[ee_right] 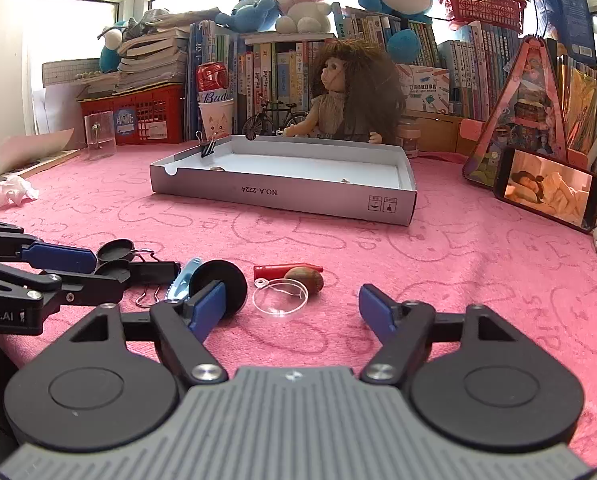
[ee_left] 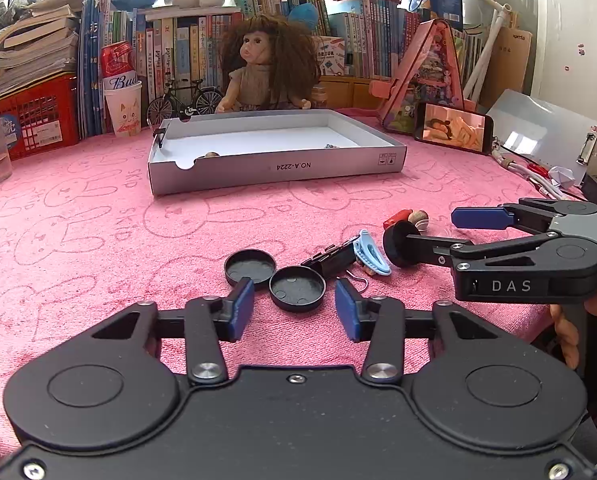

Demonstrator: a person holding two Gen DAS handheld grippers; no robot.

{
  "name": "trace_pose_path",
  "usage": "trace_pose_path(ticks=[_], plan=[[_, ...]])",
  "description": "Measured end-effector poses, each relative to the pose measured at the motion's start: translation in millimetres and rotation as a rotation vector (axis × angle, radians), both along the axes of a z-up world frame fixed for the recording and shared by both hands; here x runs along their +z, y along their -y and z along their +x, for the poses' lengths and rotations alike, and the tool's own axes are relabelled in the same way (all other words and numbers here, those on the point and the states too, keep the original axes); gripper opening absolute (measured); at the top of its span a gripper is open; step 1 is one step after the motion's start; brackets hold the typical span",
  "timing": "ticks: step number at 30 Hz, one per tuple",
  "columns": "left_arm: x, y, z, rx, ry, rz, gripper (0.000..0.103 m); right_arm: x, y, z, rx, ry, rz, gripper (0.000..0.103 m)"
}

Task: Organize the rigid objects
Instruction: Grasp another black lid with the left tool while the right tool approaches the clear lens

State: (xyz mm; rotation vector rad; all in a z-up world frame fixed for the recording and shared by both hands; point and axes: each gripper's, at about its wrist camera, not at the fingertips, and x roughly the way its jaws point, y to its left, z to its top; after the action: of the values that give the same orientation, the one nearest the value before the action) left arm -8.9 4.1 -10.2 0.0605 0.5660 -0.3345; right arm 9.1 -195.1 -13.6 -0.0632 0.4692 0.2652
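**Two spread grippers over a scatter of small objects on the pink cloth**

Two black round caps point(ee_left: 250, 266) point(ee_left: 297, 288) lie side by side at the left of the cluster, hollow sides up, rims touching or nearly so. The left gripper point(ee_left: 294, 310) hangs just near of them with its blue-padded fingers point(ee_left: 242, 300) spread wide and holding nothing; the nearer cap sits in line with the gap between them. Just right of the caps lies a black binder clip point(ee_left: 330, 260), and a light blue clip point(ee_left: 372, 252) leans against its right end. Next comes a black disc point(ee_right: 224, 286), standing on edge beside the right gripper's left finger; whether it touches the pad cannot be told. The right gripper point(ee_right: 290, 308) is also spread and grasps nothing. Between its fingers, a little farther out, lie a clear round lens point(ee_right: 280, 300), a brown nut point(ee_right: 304, 278) and a red tube point(ee_right: 272, 270), close together. Far beyond the cluster, the shallow grey box point(ee_right: 282, 196) rests on the pink cloth point(ee_left: 78, 232), with another binder clip point(ee_right: 207, 148) clamped on its far-left wall. A doll point(ee_left: 260, 68) sits behind the box.
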Motion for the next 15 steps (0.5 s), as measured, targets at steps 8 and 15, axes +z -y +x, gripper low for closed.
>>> trace_pose_path(ticks=[8,15], plan=[[1.1,-0.3,3.6,0.014,-0.002,-0.007,0.03,1.1,11.8,-4.9,0.008,0.009,0.04,0.07],[0.6,-1.5,5.1,0.022,0.0,-0.007,0.03,4.3,25.2,-9.3,-0.015,0.027,0.054,0.069]])
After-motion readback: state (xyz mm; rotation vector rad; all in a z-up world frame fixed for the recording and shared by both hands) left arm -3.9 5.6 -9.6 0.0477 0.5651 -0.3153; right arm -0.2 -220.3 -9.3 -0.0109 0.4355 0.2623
